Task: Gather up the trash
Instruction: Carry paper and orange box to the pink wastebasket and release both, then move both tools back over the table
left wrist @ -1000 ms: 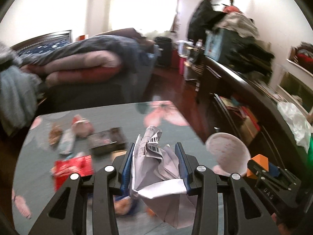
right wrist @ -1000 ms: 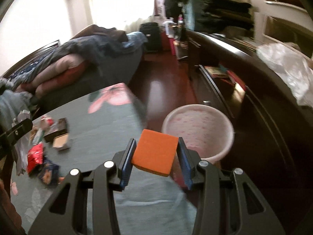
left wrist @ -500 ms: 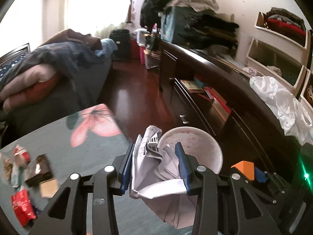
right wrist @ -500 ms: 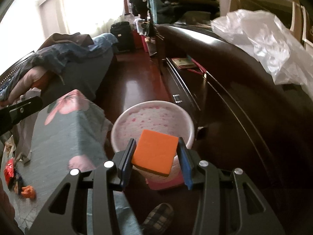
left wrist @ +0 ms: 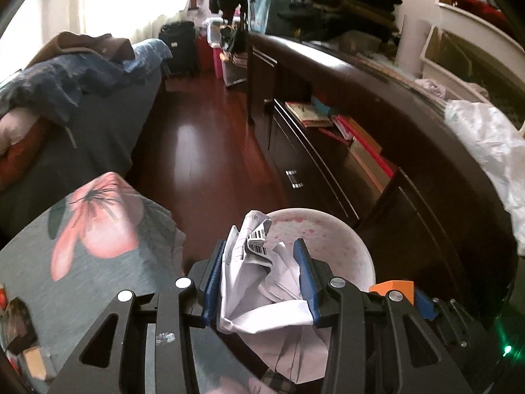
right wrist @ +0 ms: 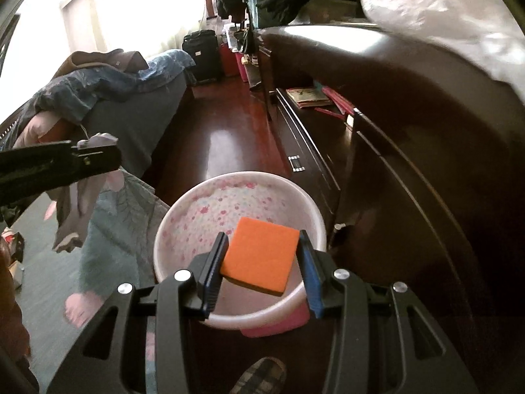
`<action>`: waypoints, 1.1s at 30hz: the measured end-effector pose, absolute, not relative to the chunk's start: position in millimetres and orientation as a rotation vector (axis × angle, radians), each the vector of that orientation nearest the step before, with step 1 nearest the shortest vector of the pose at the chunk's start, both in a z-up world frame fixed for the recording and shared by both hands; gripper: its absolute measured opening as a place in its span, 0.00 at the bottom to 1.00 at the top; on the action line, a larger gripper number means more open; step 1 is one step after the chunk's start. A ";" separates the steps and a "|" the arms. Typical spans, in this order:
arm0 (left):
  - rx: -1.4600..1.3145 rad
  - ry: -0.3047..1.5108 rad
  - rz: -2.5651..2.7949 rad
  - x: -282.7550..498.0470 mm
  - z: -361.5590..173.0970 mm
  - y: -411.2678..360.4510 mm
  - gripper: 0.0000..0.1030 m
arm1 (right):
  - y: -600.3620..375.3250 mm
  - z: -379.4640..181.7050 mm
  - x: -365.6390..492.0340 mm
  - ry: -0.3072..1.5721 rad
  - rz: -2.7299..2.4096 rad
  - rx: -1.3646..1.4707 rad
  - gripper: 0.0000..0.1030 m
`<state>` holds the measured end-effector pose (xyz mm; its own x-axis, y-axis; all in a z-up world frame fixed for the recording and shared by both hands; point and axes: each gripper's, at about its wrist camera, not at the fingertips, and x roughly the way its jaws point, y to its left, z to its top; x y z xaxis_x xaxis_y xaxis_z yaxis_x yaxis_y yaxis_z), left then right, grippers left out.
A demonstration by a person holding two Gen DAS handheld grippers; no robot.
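Above the pink-flecked bin [right wrist: 239, 203] we hold an orange sponge [right wrist: 261, 259] clamped in our right gripper [right wrist: 262, 262]. Our left gripper [left wrist: 261, 272] pinches crumpled paper [left wrist: 262, 275] at the bin's near rim, beside the floral tablecloth [left wrist: 82, 229] and dark dresser [left wrist: 410, 180].

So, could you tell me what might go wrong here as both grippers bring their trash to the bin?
1. The crumpled paper in the left gripper hangs nearer the table than the pink bin; released now, it may miss.
2. The orange pad in the right gripper sits near the bin's front rim, so it could clip the edge.
3. The grippers are close together and could bump.
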<state>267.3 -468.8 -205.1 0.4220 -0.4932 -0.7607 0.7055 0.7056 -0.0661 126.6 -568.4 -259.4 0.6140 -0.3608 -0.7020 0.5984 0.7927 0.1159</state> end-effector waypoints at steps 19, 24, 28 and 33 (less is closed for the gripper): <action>0.213 0.908 -0.779 304.2 -215.3 -494.4 0.77 | -587.6 -292.4 164.4 0.669 -0.531 0.307 0.70; 0.217 0.873 -0.779 301.3 -204.5 -491.0 0.80 | -590.3 -291.5 160.7 0.668 -0.528 0.327 0.71; 0.202 0.871 -0.773 298.2 -198.5 -480.8 0.80 | -590.5 -286.6 153.2 0.664 -0.528 0.339 0.72; 0.184 0.829 -0.767 281.9 -182.5 -456.4 0.80 | -581.0 -270.8 137.9 0.659 -0.531 0.343 0.76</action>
<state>281.9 -456.4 -182.5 0.4286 -0.5420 -0.7228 0.6785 0.7214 -0.1386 137.9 -581.0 -270.8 0.6658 -0.3551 -0.6562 0.5659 0.8136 0.1338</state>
